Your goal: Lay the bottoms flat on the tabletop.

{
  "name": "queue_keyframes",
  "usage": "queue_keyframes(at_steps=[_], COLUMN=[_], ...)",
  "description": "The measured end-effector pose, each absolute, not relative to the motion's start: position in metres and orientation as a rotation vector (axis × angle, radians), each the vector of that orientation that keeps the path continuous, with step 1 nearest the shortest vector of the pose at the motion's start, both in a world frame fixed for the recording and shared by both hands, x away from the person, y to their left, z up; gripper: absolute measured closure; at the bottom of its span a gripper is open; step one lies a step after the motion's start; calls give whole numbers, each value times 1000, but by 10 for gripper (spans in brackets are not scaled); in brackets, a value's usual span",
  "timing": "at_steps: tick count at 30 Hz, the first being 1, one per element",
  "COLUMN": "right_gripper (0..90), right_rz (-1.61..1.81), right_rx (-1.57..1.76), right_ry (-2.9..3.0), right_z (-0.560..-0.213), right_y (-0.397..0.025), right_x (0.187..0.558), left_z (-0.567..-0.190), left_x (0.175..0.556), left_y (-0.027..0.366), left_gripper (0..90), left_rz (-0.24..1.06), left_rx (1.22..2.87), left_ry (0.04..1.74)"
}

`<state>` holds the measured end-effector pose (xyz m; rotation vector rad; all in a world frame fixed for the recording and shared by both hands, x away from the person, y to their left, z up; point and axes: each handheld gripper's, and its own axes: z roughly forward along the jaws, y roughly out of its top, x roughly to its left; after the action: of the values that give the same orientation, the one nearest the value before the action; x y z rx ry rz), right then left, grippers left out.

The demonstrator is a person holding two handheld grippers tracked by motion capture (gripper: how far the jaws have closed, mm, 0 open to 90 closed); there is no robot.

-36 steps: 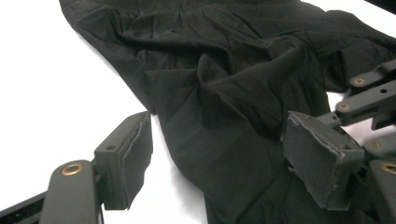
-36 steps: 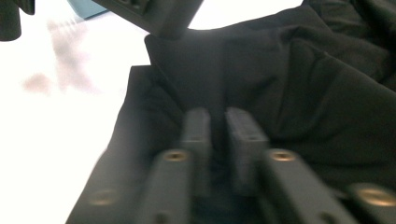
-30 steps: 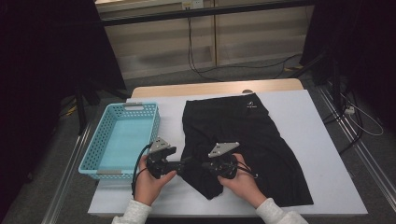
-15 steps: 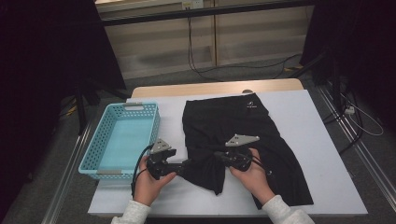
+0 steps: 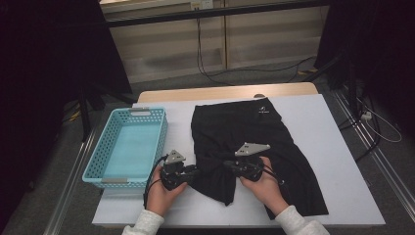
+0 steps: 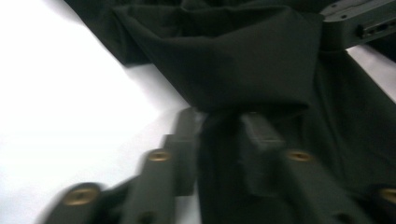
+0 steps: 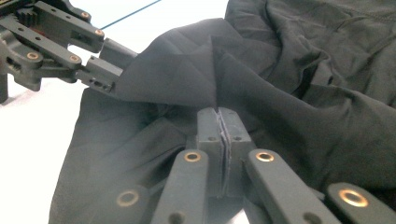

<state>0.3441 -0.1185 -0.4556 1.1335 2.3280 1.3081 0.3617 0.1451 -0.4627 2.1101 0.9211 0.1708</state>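
Observation:
A black garment [image 5: 244, 125] lies spread on the white table [image 5: 323, 132], its near left part bunched and lifted. My left gripper [image 5: 196, 171] is shut on a fold at the garment's left edge; in the left gripper view the cloth [image 6: 233, 56] drapes from between the closed jaws [image 6: 219, 119]. Just to its right, my right gripper [image 5: 228, 166] is shut on the same bunch. In the right gripper view its pads [image 7: 218, 114] press a thin cloth edge [image 7: 299, 70], with the left gripper [image 7: 105, 74] pinching the fold beyond.
A light blue plastic basket [image 5: 116, 180] stands on the table's left side, close to my left hand. Bare white table lies right of the garment. Cables run over the floor behind the table.
My right gripper has moved a little to the right and away from me, stretching the held fold between the two grippers. The left gripper has hardly moved.

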Motion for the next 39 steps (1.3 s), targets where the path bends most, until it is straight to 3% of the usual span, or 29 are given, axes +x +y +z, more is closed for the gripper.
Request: queue_keyframes(at_steps=[4, 8, 16, 27, 28, 30, 31, 39], right_gripper=[767, 645, 589, 620, 648, 856, 893, 900], right_rz=[1315, 1323, 1267, 1173, 1146, 1167, 1166, 1237], right_rx=[1128, 1104, 1087, 1081, 1077, 1048, 1041, 1049], right_ry=[2328, 2313, 2347, 2424, 2433, 2437, 2447, 2415], right_z=[-454, -447, -443, -462, -464, -465, -464, -451], right_y=[-118, -121, -130, -102, -100, -99, -100, -120], right_x=[343, 336, 323, 324, 324, 323, 323, 324], left_z=[-461, -451, -429, -433, -434, -436, -436, -435], left_x=[360, 357, 344, 347, 348, 348, 348, 349], left_y=[144, 149, 164, 165, 165, 164, 164, 165], left_gripper=[870, 887, 891, 890, 889, 889, 889, 871], left_rz=[125, 107, 117, 112, 111, 111, 109, 115], left_rx=[2116, 2101, 2066, 2053, 2053, 2057, 2056, 2028], left_ry=[941, 950, 952, 969, 972, 973, 972, 979])
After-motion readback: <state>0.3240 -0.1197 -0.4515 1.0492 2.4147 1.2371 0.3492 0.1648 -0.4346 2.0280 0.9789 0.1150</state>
